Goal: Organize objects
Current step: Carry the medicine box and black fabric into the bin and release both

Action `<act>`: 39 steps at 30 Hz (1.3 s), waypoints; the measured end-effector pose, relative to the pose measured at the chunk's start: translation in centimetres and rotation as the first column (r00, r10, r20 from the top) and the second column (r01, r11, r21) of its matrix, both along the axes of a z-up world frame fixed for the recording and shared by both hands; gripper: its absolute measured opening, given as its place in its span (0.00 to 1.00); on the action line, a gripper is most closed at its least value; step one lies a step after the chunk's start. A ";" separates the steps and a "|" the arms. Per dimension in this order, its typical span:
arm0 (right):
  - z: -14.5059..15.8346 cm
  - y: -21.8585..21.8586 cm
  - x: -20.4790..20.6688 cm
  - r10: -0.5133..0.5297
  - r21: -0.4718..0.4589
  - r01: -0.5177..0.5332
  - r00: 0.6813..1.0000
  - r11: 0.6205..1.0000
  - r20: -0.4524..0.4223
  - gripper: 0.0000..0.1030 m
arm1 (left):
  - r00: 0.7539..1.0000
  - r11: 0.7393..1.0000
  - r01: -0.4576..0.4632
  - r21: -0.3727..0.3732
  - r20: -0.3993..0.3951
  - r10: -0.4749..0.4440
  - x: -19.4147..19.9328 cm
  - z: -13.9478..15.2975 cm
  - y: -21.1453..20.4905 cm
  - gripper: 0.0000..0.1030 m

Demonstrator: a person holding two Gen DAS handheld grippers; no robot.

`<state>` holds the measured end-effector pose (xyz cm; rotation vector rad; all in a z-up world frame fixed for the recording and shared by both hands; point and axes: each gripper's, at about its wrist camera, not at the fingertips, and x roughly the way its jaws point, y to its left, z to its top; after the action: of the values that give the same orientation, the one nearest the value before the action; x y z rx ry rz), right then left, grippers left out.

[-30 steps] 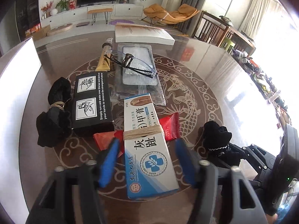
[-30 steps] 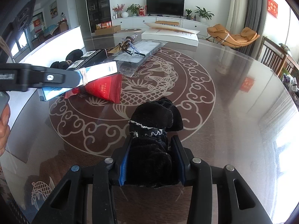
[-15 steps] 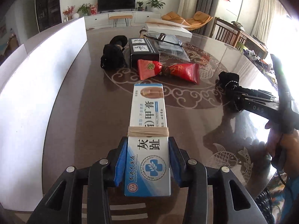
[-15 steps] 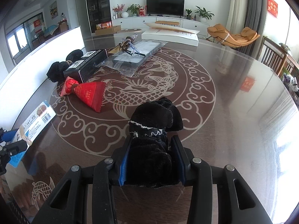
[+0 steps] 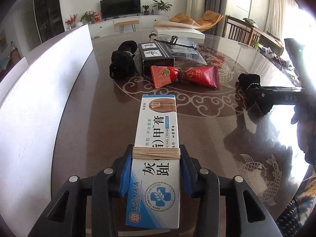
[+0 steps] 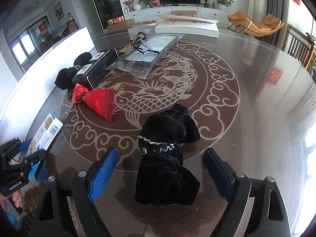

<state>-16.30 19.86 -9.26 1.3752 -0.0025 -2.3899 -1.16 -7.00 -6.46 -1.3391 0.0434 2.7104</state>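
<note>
A white and blue nail cream box point(image 5: 157, 154), bound with a rubber band, lies near the table's front left edge, with my left gripper point(image 5: 156, 169) shut on its near half. The same box point(image 6: 45, 132) and left gripper point(image 6: 29, 160) show at the left of the right wrist view. A black sock bundle point(image 6: 167, 154) rests on the table between the blue pads point(image 6: 103, 170) of my right gripper point(image 6: 161, 174). Its jaws are opening, and gaps show on both sides of the bundle. From the left wrist view, the right gripper point(image 5: 256, 96) sits by the sock bundle point(image 5: 249, 80).
Red snack packets point(image 5: 184, 75) tied together, a black box point(image 5: 156, 56), a second black sock bundle point(image 5: 122, 63), glasses on a plastic sleeve point(image 6: 146, 54) and a white flat box point(image 6: 186, 26) lie further back. A white board point(image 5: 39, 102) stands along the left edge.
My left gripper lifted the nail cream box off the red packets and carried it to the table's front left. My right gripper's jaws spread away from the sock bundle.
</note>
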 end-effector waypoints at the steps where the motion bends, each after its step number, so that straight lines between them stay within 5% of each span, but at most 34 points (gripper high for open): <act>1: 0.0 -0.2 -0.4 -0.002 0.004 0.002 1.000 1.000 0.030 0.35 | 1.000 1.000 -0.005 0.029 0.003 0.005 0.2 0.1 -0.3 0.42; 4: 1.2 -1.5 -0.2 -0.008 0.017 0.007 0.999 1.000 0.043 0.35 | 0.999 0.994 -0.019 0.109 -0.027 0.022 1.4 1.9 -1.4 0.42; 8: 6.1 -6.5 2.1 0.085 -0.119 -0.087 0.996 0.989 -0.021 0.35 | 0.988 0.977 -0.032 0.209 -0.141 0.062 3.9 7.9 -4.2 0.42; 14: 13.5 -21.3 4.6 0.315 -0.264 -0.343 0.938 0.901 -0.143 0.35 | 0.942 0.962 -0.192 0.194 -0.238 0.236 4.8 14.3 -14.1 0.42; 21: 14.2 -37.3 5.1 0.477 -0.205 -0.507 0.860 0.837 -0.181 0.36 | 0.887 0.891 -0.448 0.067 -0.091 0.453 2.5 11.2 -26.4 0.43; 24: 11.8 -40.6 4.5 0.502 -0.163 -0.515 0.857 0.842 -0.114 0.57 | 0.866 0.866 -0.499 0.030 -0.007 0.500 1.7 8.7 -28.6 0.44; 27: 10.9 -39.5 4.8 0.476 -0.164 -0.492 0.870 0.855 -0.128 0.64 | 0.858 0.857 -0.514 0.043 0.006 0.514 1.9 7.8 -28.8 0.45; 31: 10.7 -33.3 6.3 0.408 -0.143 -0.446 0.883 0.884 -0.231 0.84 | 0.871 0.871 -0.483 0.085 -0.050 0.488 3.1 8.7 -26.0 0.61; 35: 9.0 -25.0 7.0 0.322 -0.050 -0.354 0.894 0.934 -0.312 0.92 | 0.927 0.929 -0.338 0.150 -0.117 0.356 4.1 11.0 -19.7 0.62; 39: 5.4 -15.6 6.4 0.193 0.053 -0.186 0.936 0.981 -0.296 0.92 | 0.977 0.977 -0.105 0.187 -0.162 0.136 4.2 12.7 -11.4 0.68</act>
<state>-9.92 4.26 -3.85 0.9601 0.2317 -2.4131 3.03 -18.43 6.21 -1.0879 -0.2669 2.8443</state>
